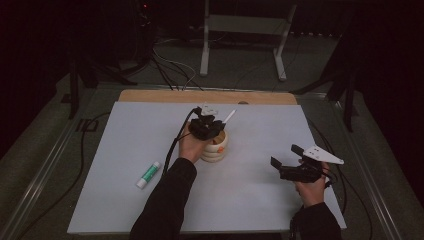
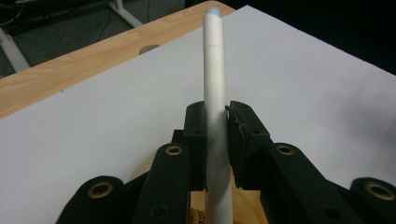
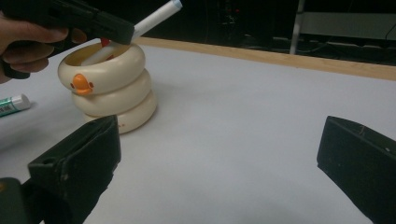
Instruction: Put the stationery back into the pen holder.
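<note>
No text, brand or number can be read. The glue stick point(image 1: 148, 174) has a green label, and the cream pen holder point(image 3: 108, 86) carries small dark marks low on its bottom ring, both too blurred to make out. The holder's orange beak is a shape, not a sign.

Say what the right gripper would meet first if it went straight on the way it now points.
Probably nothing soon: the right gripper, jaws open, points across bare table. The duck holder stands left of that line, and the far table edge comes next, though depth is unclear.
</note>
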`<move>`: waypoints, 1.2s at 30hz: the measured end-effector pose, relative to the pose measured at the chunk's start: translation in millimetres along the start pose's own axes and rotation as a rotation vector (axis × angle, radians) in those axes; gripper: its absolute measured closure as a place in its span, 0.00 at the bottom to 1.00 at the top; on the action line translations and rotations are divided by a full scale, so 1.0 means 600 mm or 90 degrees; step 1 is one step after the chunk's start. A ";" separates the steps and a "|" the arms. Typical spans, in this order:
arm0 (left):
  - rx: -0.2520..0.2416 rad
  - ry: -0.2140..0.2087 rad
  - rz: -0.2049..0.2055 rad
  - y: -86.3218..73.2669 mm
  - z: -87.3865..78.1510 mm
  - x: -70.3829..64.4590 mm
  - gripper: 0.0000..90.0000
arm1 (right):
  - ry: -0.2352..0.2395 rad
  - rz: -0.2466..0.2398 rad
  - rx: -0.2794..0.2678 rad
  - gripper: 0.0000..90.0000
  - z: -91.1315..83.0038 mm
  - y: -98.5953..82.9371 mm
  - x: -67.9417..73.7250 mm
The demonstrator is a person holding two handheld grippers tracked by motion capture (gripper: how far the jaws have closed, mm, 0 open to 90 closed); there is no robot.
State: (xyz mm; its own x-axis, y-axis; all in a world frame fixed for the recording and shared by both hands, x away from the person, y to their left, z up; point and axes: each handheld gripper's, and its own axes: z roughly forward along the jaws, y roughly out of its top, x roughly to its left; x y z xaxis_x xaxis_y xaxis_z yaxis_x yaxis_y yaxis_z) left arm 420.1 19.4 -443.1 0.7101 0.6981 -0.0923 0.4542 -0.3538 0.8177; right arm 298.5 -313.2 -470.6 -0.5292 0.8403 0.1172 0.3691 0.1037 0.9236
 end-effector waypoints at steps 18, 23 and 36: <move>-0.003 0.002 0.006 -0.006 -0.008 0.001 0.88 | -0.001 0.001 -0.001 0.00 -0.001 0.000 -0.001; -0.007 0.000 0.003 -0.008 -0.003 0.001 0.88 | 0.000 0.001 0.000 0.00 -0.001 0.000 0.000; -0.010 -0.009 -0.002 -0.008 -0.001 0.005 0.88 | 0.021 0.008 -0.004 0.06 0.044 0.031 0.012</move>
State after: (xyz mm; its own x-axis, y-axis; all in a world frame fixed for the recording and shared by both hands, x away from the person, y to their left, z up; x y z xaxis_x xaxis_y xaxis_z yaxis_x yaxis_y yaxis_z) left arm 419.7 23.9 -447.1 0.7163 0.6901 -0.1036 0.4486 -0.3417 0.8258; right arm 322.0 -291.1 -462.2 -0.5492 0.8237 0.1411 0.3720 0.0898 0.9239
